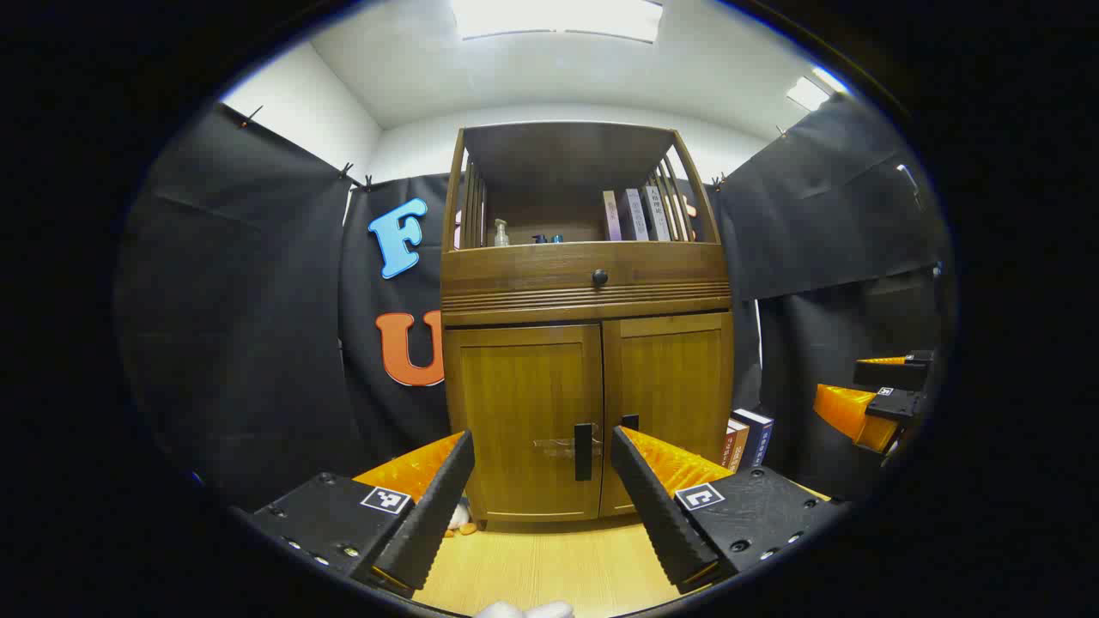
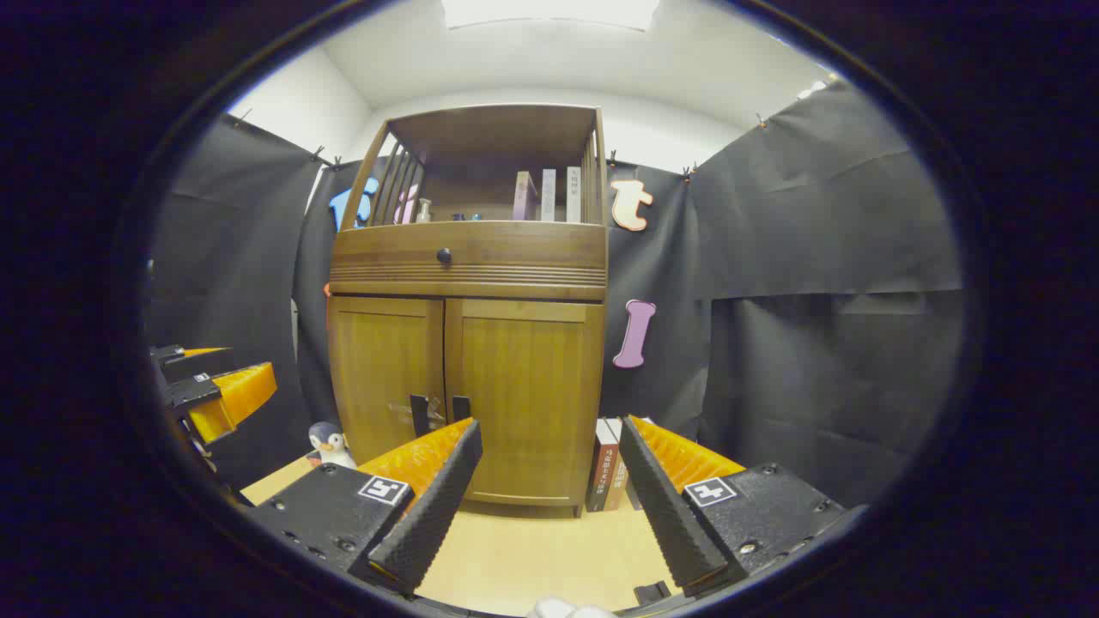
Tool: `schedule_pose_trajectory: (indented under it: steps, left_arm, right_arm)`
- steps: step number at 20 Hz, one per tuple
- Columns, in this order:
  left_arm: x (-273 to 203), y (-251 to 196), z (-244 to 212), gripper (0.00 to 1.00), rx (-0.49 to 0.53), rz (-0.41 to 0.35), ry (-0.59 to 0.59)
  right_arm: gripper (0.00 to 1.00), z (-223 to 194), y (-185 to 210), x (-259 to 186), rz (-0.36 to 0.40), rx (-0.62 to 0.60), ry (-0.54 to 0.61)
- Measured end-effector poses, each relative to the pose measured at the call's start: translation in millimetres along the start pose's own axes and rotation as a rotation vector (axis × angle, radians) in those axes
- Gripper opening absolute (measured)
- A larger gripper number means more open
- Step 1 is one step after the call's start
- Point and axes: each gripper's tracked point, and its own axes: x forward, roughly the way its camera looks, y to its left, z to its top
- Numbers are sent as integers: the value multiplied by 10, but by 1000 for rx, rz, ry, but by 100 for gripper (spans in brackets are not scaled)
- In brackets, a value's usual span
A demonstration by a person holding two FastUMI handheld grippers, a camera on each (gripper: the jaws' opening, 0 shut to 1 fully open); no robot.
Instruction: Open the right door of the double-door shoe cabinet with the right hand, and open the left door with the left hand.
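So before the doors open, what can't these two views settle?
- Cabinet contents: hidden behind the shut left door and right door.
- Right door's handle, left gripper view: mostly covered by that gripper's finger.
- Book spines on the shelf: too small.

Left claw, right claw — ridged fingers, screwed black mounts, square markers — orange ribbing, seemingly plastic.

Your shoe cabinet is grained wood with a soft satin sheen, its door handles dark and matt. Your floor is pale, smooth wood-look board. The booth's wall is matt, creased cloth, and your gripper fingers look ridged and rough.
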Motion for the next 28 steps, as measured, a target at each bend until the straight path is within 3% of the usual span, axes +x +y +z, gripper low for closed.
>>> schedule_pose_trajectory:
  steps: [1,5,6,7,15,28]
  left_arm:
    - [10,8,-9,96,-2,0,3]
    - [54,48,-49,96,-1,5,5]
    - [61,51,-70,100,1,6,10]
    - [75,49,-82,96,-1,5,14]
    - [226,44,-181,96,2,2,18]
    - [1343,-267,-553,96,-29,-35,50]
  right_arm:
    - [100,-4,11,17,0,1,3]
    - [100,13,28,45,-3,-2,1]
    - [100,8,32,49,-4,-1,2]
    - [100,9,35,60,-3,2,4]
    - [100,-52,12,164,-6,5,29]
    - [100,5,-296,344,-79,-1,55]
